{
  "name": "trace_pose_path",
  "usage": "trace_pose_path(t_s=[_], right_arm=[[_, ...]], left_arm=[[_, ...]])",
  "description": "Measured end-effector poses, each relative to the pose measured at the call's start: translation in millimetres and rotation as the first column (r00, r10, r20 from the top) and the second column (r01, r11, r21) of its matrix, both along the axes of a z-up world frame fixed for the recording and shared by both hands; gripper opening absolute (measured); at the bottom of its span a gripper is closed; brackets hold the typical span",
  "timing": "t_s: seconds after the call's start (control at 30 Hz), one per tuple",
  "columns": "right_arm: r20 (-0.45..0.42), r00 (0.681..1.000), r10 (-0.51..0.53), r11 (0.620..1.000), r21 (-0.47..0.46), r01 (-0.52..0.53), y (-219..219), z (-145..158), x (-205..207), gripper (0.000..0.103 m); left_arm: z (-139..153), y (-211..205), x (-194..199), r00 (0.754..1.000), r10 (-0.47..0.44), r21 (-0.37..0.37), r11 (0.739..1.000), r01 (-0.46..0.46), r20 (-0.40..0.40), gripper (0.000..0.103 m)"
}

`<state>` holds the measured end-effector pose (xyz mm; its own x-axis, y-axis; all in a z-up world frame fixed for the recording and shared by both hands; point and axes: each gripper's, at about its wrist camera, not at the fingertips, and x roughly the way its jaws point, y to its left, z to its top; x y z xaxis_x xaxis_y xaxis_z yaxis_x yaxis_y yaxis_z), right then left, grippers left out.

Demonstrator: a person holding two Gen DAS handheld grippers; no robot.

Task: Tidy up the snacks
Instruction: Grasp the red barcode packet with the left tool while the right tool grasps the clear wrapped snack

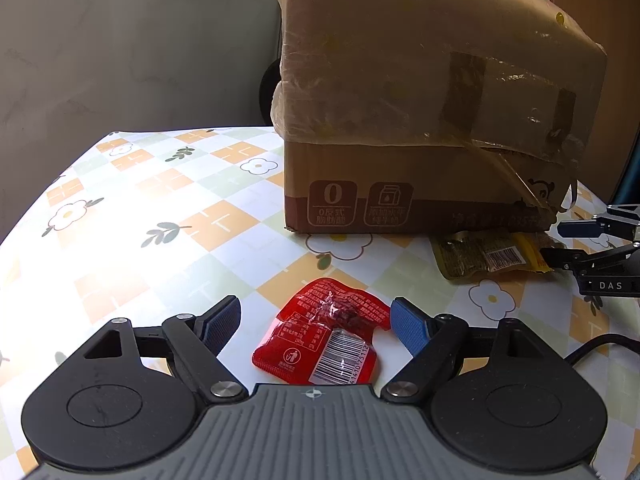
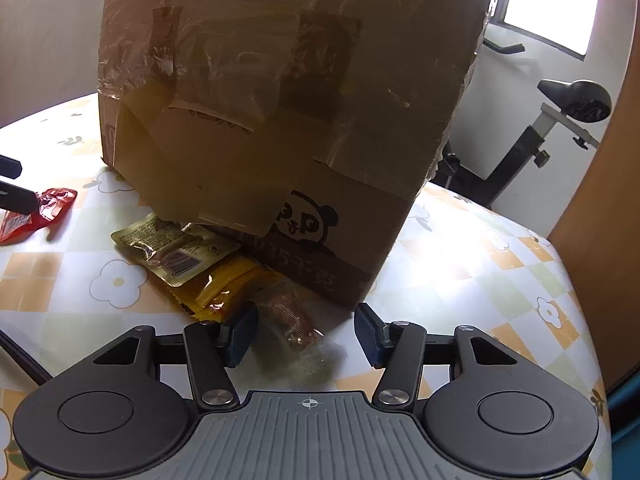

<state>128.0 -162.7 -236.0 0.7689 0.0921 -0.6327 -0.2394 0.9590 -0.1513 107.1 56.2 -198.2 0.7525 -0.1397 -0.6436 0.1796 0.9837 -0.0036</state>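
A red snack packet [image 1: 326, 334] lies flat on the table between the open jaws of my left gripper [image 1: 316, 322], which stands wide and empty around it. It also shows in the right wrist view [image 2: 36, 212]. My right gripper [image 2: 306, 334] is open over a clear brownish snack packet [image 2: 290, 320]. Next to it lie a yellow packet [image 2: 224, 284] and an olive-gold packet [image 2: 168, 246], partly tucked under the cardboard box [image 2: 280, 120]. The right gripper [image 1: 600, 248] shows at the right edge of the left wrist view by those packets [image 1: 480, 256].
The tall taped cardboard box [image 1: 420, 100] stands on the flower-patterned tablecloth [image 1: 160, 208]. A black cable [image 1: 600, 344] lies at the right. An exercise bike [image 2: 560, 120] stands beyond the table's far right edge. A wooden panel [image 2: 600, 200] is at the right.
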Motion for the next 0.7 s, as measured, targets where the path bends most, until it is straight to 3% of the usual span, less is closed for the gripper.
trace_pose_path(t_s=[0.23,0.53,0.7], right_arm=[[0.002,1.000,0.016,0.993,0.120,-0.016,-5.9,-3.6,-9.5,0.018],[0.052,0.996,-0.069,0.979,0.197,0.057,-21.8,-2.4,-21.6,0.018],[0.036,0.997,-0.074,0.970,0.233,0.063,-30.3,-2.4,-18.8,0.018]], left_arm=[[-0.8,0.1,-0.4,1.000,-0.004,0.006,1.000,0.004,-0.002,0.084],[-2.3,-0.5,5.9,1.000,-0.016,0.002,1.000,0.016,-0.001,0.084],[-10.3,-6.5,14.7,0.999,-0.046,0.030,0.998,0.046,-0.026,0.084]])
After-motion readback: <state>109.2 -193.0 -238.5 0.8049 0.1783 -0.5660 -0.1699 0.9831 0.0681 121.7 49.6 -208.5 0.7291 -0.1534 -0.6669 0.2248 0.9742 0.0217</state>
